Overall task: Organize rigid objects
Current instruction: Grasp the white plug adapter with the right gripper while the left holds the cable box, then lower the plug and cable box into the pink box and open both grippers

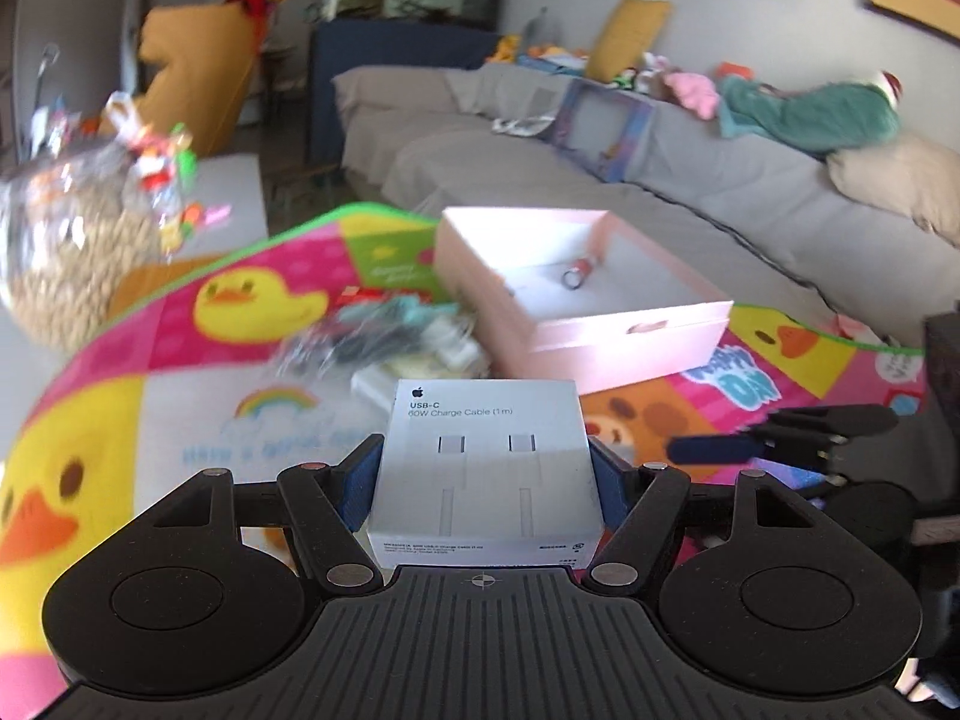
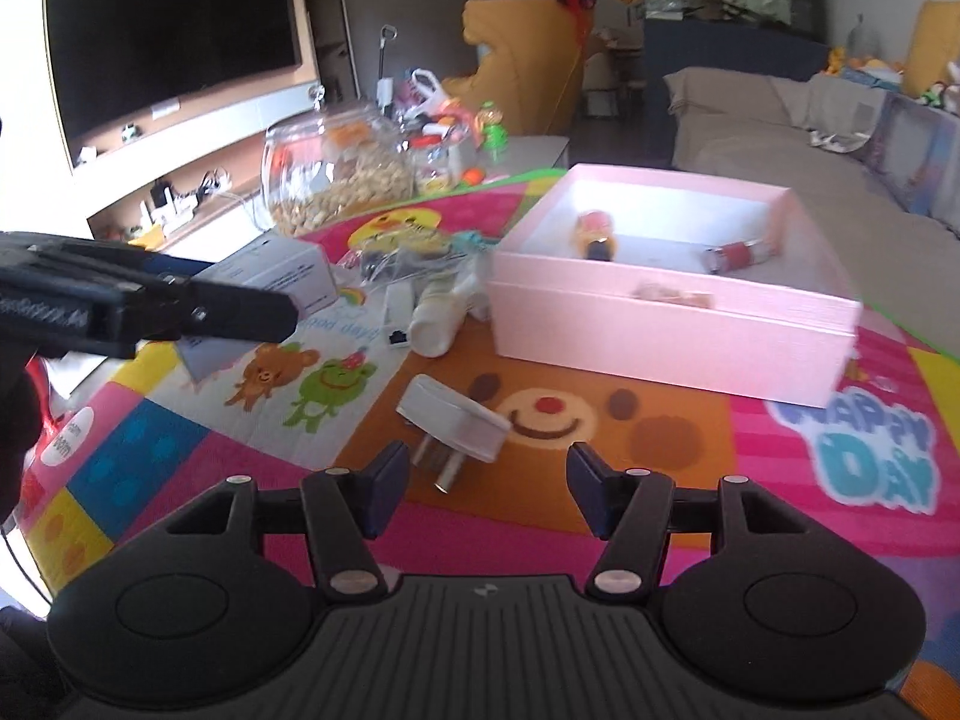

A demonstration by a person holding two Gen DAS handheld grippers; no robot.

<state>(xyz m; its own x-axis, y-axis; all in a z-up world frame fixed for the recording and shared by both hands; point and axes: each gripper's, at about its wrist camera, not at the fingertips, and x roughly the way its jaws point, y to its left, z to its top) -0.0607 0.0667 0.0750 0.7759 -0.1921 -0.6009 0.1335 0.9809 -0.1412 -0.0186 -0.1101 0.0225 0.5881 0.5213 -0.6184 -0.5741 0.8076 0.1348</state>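
Observation:
My left gripper [image 1: 486, 462] is shut on a white USB-C cable box [image 1: 486, 468] and holds it above the colourful mat. The box also shows in the right wrist view [image 2: 282, 273], in the left gripper [image 2: 150, 306]. A pink open box [image 1: 600, 324] [image 2: 660, 324] stands on the mat ahead and holds a small red tube [image 2: 738, 255] and a small bottle [image 2: 597, 237]. My right gripper [image 2: 489, 480] is open and empty, just above a white wall plug [image 2: 456, 420]. It also shows at the right in the left wrist view [image 1: 780, 438].
A pile of small items lies left of the pink box: a white bottle [image 2: 438, 312], a white adapter [image 2: 396, 312], clear bags [image 1: 384, 330]. A glass jar of nuts [image 2: 330, 180] stands at the mat's far left. A grey sofa [image 1: 720, 180] runs behind.

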